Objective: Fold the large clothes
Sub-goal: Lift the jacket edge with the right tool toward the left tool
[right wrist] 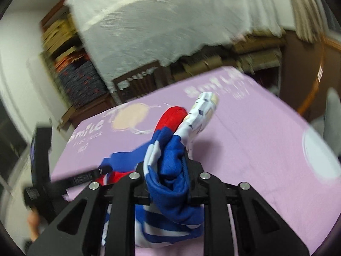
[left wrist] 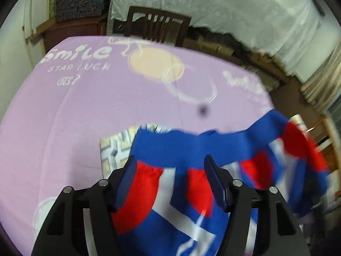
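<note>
A blue, red and white garment (left wrist: 181, 147) hangs over the lilac sheet (left wrist: 74, 111). Its blue ribbed hem stretches to the right and upward. My left gripper (left wrist: 170, 170) stands wide, one finger on each side of the garment; the cloth between them looks flat, not pinched. In the right wrist view my right gripper (right wrist: 166, 168) is shut on a bunched blue fold of the garment (right wrist: 170, 149), lifted off the sheet (right wrist: 255, 140). A cream patterned cloth (left wrist: 115, 147) lies under the garment and shows beyond it (right wrist: 202, 106). The left gripper's black body (right wrist: 40, 160) is at that view's left edge.
The sheet carries white "smile" lettering and a peach circle (left wrist: 155, 61). A dark wooden chair (left wrist: 157, 25) stands at its far edge. Behind it are a white draped cover (left wrist: 234, 10), stacked cardboard and a pile of dark patterned fabric (right wrist: 81, 79).
</note>
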{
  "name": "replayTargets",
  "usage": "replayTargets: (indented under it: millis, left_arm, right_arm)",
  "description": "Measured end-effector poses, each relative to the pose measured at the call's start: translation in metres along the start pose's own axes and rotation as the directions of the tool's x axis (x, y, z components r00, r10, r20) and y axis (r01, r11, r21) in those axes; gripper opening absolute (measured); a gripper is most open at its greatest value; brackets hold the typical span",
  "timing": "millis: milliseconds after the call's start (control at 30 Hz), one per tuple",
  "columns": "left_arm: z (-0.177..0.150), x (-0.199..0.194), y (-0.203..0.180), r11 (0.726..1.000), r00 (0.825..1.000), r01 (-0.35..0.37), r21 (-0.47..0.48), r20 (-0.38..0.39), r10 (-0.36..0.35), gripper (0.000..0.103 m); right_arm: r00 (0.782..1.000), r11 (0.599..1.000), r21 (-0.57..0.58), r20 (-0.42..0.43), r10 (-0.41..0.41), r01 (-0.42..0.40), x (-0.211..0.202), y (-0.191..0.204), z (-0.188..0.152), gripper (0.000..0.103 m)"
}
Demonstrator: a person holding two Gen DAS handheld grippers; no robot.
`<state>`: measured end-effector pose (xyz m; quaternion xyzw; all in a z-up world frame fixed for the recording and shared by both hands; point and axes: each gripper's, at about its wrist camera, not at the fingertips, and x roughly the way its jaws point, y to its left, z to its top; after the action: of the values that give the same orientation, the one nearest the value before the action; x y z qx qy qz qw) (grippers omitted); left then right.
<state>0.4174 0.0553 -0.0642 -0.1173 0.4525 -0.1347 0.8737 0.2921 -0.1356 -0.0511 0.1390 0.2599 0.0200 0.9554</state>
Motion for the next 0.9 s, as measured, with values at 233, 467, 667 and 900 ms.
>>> replayTargets:
  millis: [233,467,667,900]
  left_arm:
    - [0.006,-0.032,-0.025,0.967,0.968,0.250,0.050,-0.006,-0.250,0.096]
    - [-0.004,-0.008,-0.068,0.952,0.968,0.248,0.180,-0.076,-0.238,0.099]
    - [0.004,0.020,-0.051,0.946,0.954,0.289,0.146,-0.123,-0.272,0.075]
    - [0.007,0.039,-0.036,0.910,0.900,0.410,0.064,-0.194,-0.391,0.019]
  right_arm:
    - [0.999,0.980,-0.198,0.012,0.037,-0.033,-0.004,0.058,-0.027,0.020]
    - [1.000,0.955,-0.295,0.002,0.031,-0.029,0.000,0.072,-0.045,0.020]
    - [0.999,0.935,-0.353,-0.026,0.038,-0.045,0.008,0.077,-0.057,0.020]
    - [0.996,0.943,-0.323,-0.068,0.057,-0.076,0.011,0.062,-0.060,0.026]
